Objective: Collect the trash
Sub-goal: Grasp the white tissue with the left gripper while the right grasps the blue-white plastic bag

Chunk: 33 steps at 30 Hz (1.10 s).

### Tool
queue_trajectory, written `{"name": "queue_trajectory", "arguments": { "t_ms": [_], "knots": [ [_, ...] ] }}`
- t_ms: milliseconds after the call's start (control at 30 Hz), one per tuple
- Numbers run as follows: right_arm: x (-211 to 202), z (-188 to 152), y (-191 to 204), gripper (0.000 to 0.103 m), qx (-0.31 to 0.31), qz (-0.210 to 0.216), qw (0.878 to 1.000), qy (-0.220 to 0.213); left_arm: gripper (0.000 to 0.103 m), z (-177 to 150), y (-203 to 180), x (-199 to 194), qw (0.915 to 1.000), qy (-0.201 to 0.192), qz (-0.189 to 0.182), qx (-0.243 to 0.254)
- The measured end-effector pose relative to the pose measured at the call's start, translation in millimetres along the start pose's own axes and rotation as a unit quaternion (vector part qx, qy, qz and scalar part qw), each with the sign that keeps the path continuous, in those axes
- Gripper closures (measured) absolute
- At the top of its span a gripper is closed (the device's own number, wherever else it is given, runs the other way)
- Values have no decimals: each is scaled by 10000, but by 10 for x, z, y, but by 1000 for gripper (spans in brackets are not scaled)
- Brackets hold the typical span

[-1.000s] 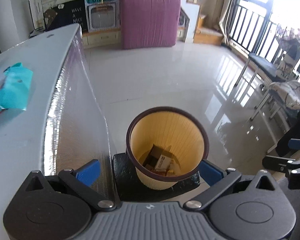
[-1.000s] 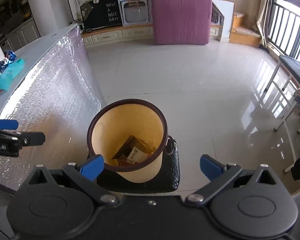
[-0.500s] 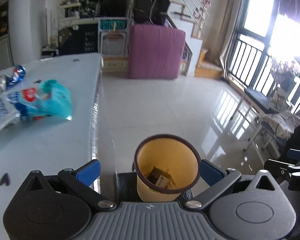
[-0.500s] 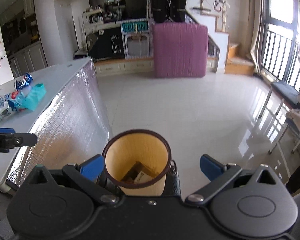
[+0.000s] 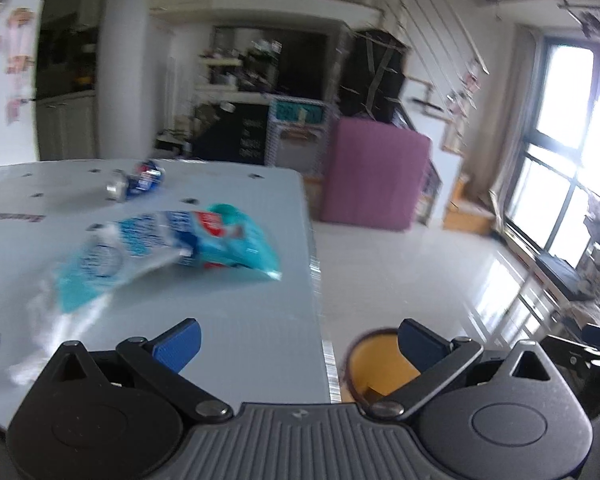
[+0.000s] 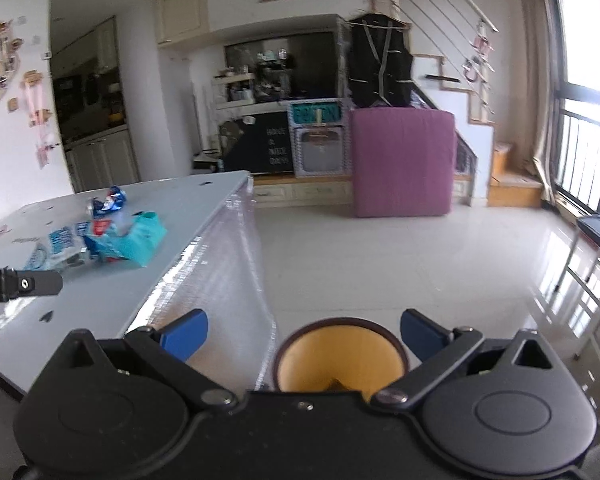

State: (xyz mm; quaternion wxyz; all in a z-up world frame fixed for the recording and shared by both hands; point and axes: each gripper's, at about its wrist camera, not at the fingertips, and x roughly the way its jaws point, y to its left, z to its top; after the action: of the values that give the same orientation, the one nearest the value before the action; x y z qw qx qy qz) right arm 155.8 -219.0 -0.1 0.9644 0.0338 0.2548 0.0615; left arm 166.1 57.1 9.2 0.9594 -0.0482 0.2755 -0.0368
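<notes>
So, left tongs (image 5: 298, 340): spread apart, empty
right tongs (image 6: 304, 334): spread apart, empty
teal wrapper (image 5: 172, 250): on desk (image 5: 240, 320), ahead-left of left tongs
bin (image 6: 340, 356): between right tongs' tips

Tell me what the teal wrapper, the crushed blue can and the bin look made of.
Teal wrapper: thin glossy plastic film, judging by its crumples and printed sheen. Crushed blue can: probably thin aluminium, dented, with a bare silvery end. Bin: likely plastic, matte yellow inner wall with a dark brown rim; blur leaves this open.
</notes>
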Motion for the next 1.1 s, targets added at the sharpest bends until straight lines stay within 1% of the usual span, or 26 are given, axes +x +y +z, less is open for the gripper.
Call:
{"name": "queue_trajectory", "arguments": {
  "t_ms": [133,267,367,433,533,633,733,800,867,933,1000,1033,1100],
  "knots": [
    [98,22,284,0,-147,144,9996,-178,0,-45,263,-74,9991,-216,332,-178],
    [207,56,555,0,-322,280,9985,-357,0,-114,561,-61,9974,-154,630,-321],
    [349,143,717,0,-352,612,9968,-374,0,-153,786,-52,9947,-93,925,-442],
    [492,231,859,0,-417,892,9945,-364,0,-182,941,-73,9933,-117,1008,-553],
    [679,329,1092,0,-580,1189,9907,-313,0,-202,1146,-99,9907,-171,1189,-644],
    [875,444,1365,0,-600,1511,9867,-54,0,-215,1310,-95,9878,-248,1411,-610],
    [1018,517,1653,1,-460,1846,9817,128,0,-222,1464,-34,9870,-281,1500,-512],
    [1114,553,1877,9,-372,2034,9779,296,0,-241,1549,13,9870,-314,1494,-498],
    [1220,572,2086,12,-195,2260,9726,513,1,-248,1622,72,9871,-318,1479,-530],
    [1347,571,2314,15,102,2501,9655,721,4,-249,1664,150,9878,-273,1452,-487],
    [1465,545,2471,23,481,2667,9583,911,16,-251,1696,231,9901,-185,1345,-369],
    [1534,515,2548,25,695,2725,9542,1022,19,-252,1704,270,9910,-126,1291,-330],
    [1689,448,2692,33,1144,2819,9440,1279,26,-259,1717,342,9923,-4,1212,-243]
  ]
}}
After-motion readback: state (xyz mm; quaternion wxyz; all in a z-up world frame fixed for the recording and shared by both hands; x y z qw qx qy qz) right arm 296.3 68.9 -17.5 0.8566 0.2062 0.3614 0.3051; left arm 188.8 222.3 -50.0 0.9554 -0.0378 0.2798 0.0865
